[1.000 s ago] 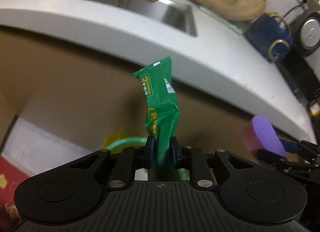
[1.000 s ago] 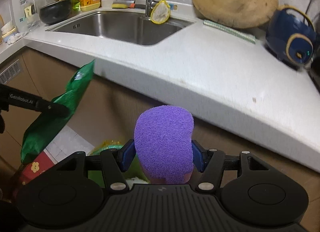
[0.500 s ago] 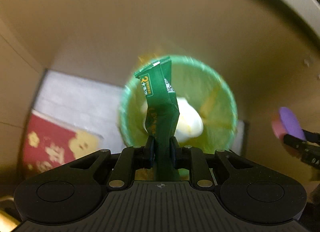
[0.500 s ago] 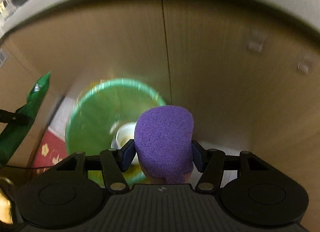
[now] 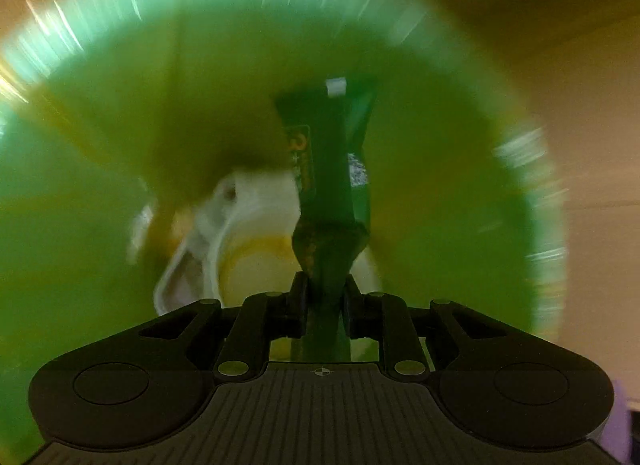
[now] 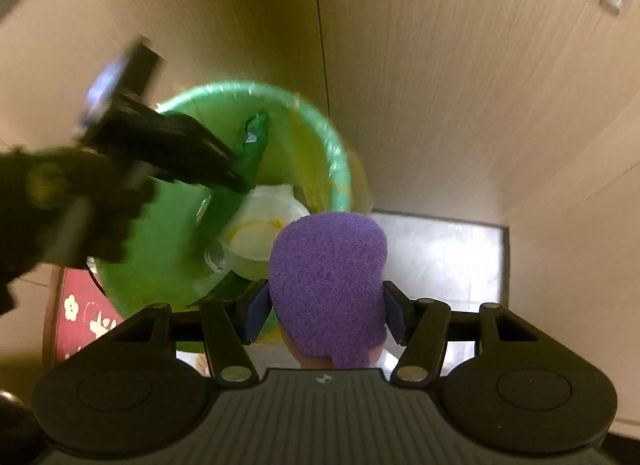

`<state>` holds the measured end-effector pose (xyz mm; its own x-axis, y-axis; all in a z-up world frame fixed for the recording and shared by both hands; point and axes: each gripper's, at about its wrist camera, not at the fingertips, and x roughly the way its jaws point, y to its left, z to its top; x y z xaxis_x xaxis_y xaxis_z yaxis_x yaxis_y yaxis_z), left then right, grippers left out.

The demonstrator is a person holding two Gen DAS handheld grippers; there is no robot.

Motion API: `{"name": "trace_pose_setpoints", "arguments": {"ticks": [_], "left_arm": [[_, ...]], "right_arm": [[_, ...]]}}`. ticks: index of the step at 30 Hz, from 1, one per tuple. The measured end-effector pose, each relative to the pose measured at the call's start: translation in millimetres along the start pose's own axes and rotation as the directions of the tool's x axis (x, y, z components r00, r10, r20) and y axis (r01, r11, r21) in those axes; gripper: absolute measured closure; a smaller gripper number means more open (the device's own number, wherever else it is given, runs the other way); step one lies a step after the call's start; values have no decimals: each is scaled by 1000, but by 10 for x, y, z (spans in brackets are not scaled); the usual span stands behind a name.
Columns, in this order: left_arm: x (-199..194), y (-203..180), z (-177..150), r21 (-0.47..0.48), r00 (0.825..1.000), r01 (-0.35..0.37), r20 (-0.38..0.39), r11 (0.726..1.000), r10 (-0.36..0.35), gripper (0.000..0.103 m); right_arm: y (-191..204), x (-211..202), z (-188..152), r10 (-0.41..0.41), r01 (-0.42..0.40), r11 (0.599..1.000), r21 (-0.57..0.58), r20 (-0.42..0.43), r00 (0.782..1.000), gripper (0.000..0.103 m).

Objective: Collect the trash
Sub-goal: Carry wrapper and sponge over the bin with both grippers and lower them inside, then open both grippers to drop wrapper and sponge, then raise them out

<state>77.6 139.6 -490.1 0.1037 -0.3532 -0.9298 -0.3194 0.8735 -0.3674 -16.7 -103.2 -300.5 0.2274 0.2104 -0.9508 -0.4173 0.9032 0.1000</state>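
My left gripper (image 5: 325,289) reaches down into the green-lined trash bin (image 5: 80,225) with a crumpled green snack wrapper (image 5: 332,169) between its pads. Its jaws are opening, and the wrapper still stands upright between them. White crumpled trash (image 5: 248,201) lies at the bin's bottom. In the right wrist view, my right gripper (image 6: 326,305) is shut on a purple sponge (image 6: 328,273) above the bin's near right rim (image 6: 340,169). The left gripper (image 6: 236,183) enters that view from the left, blurred, with the wrapper (image 6: 254,137) inside the bin.
Beige cabinet doors (image 6: 440,65) rise behind and to the right of the bin. A red patterned mat (image 6: 84,317) lies on the floor at its left, and grey floor tiles (image 6: 440,257) show at its right.
Both grippers dropped from counter height toward the floor and tilted downward. The left one plunged into the bin with the wrapper; the right one came over the bin's edge with the sponge.
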Motion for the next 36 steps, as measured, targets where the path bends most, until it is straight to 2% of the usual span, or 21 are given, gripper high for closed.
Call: {"name": "trace_pose_setpoints", "arguments": {"ticks": [2,3,5,7,9,12,15,18,22,28,36], "left_arm": [[316,169,-90,-11,996,5,-85,1000,-6,71],[385,241,-143,-21,995,16,-94,1000,-18,65],[406,315,-211,-16,998,23,-62,1000,-24,63],[392,354,-222,7,1000,6,-31,1000,-6,54],[392,429,-213,28,1000,-21,3,999,21,50],[336,550,-231,-27,999,-36,-14,999,35,50],[230,549,-322,-11,998,-32,-57,999,31,58],[46,526,-384,20,999,-16,-47,1000,17,58],[-103,541,-434,24,999,4,-49,1000,-3,58],[-250,586,-485,-3,997,50,-53,999,-50,58],[-471,606,-603,-69,993,116,-26,991,-118,58]], "right_arm": [[60,175,-48,3,-3,1000,9,-22,1000,44],[105,245,-68,1,-1,1000,8,-30,1000,44],[179,345,-49,1,-1,1000,-4,-29,1000,44],[256,402,5,14,-14,1000,-16,-26,1000,44],[343,502,76,25,-26,999,-31,-27,999,44],[454,549,184,37,-37,998,-47,-17,999,44],[530,651,292,50,-51,997,-64,-18,999,44],[564,792,407,60,-62,996,-63,-29,998,44],[523,1036,629,107,-106,994,26,-60,992,44],[379,1278,800,196,-174,970,171,-119,973,44],[334,1500,898,205,-176,966,191,-146,968,43]]}}
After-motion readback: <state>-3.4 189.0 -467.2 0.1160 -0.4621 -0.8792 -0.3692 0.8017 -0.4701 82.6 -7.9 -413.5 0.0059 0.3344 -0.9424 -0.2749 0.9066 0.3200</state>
